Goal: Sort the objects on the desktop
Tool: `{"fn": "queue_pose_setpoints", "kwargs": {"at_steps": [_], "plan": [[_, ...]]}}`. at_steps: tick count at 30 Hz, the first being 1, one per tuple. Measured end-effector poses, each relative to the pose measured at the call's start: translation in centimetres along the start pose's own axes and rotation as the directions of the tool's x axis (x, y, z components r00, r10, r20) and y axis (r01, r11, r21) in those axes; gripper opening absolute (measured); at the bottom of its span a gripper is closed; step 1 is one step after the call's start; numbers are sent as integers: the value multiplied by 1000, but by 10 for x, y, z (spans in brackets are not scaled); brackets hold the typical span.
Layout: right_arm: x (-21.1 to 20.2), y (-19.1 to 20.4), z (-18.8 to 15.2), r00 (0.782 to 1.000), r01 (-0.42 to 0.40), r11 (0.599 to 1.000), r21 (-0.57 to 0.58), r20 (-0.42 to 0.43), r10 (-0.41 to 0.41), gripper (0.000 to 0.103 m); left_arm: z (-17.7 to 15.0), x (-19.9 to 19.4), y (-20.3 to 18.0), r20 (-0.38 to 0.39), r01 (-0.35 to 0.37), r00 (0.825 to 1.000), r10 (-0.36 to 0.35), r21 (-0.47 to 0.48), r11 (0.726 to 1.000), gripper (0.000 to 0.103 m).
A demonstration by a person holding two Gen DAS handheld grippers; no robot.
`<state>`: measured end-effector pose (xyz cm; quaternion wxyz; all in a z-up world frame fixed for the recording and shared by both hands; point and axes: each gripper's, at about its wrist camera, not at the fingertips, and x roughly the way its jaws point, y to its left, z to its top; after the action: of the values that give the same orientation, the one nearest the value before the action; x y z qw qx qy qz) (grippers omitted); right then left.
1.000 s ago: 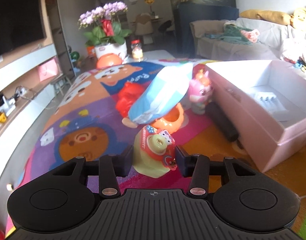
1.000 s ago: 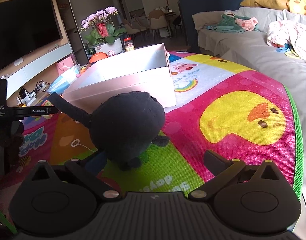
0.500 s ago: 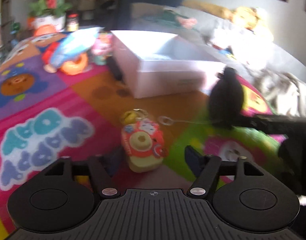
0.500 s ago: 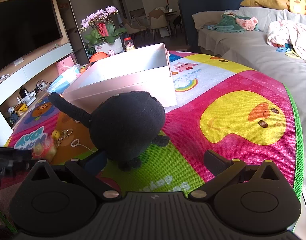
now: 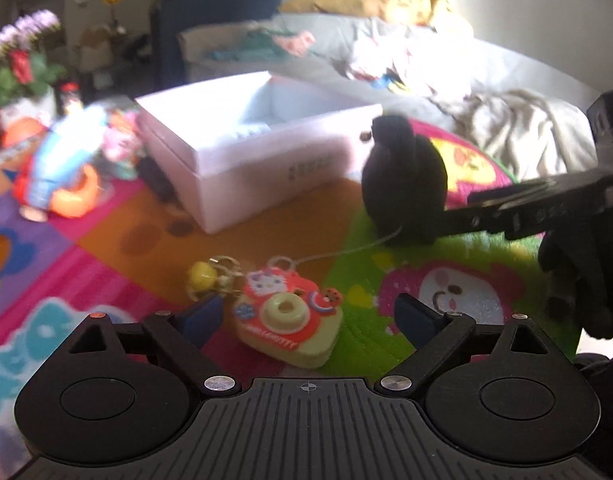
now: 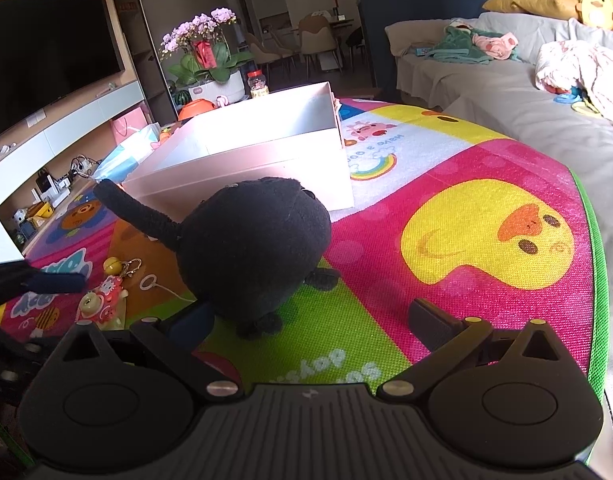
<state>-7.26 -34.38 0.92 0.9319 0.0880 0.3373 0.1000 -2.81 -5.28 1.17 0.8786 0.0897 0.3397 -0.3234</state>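
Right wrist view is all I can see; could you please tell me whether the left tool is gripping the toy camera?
Observer: No. The left tool is open, its jaws have just been opening, and the toy camera lies between them on the mat, with neither pad pressing it.
Operator: Thank you. Is anything lying on the box's far side?
Observer: Yes, a pink toy and an orange toy lie left of the box.

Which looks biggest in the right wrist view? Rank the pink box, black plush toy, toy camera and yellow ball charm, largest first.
1. pink box, though farther away
2. black plush toy, close behind; nearness inflates it
3. toy camera
4. yellow ball charm
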Motion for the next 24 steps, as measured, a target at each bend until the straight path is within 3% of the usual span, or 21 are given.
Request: {"fn": "queue_pose_setpoints", "kwargs": {"at_steps": [4,7,11,12,16,20,22,24], "plan": [[-2,-9,0,999,-36,997,65,15,35,103,3,11,-5,6,-10,1000,10,25,1000,97],[-3,-11,0,999,-52,996,67,16,51,103,2,14,-5,4,-120,993,120,18,993,97],[-3,-8,-1,999,-48,998,49,12,48,103,-2,6,11,14,-333,942,335,-89,939,96],[-3,-8,-1,999,-47,998,45,11,46,103,-3,2,15,18,-348,936,353,-127,929,96],[-3,-5,-1,999,-39,999,27,6,39,103,-12,-9,13,25,-162,985,168,-164,973,98],[-2,0,0,1000,-24,1000,-10,-11,24,103,-14,-13,-3,28,-217,975,220,-98,971,100],[-2,8,4,999,-20,998,-60,-37,17,103,-13,-9,-2,-14,-292,956,292,-117,949,103],[-11,21,7,1000,-18,990,-142,12,20,103,-13,-9,5,-33,-300,954,299,-169,939,103]]}}
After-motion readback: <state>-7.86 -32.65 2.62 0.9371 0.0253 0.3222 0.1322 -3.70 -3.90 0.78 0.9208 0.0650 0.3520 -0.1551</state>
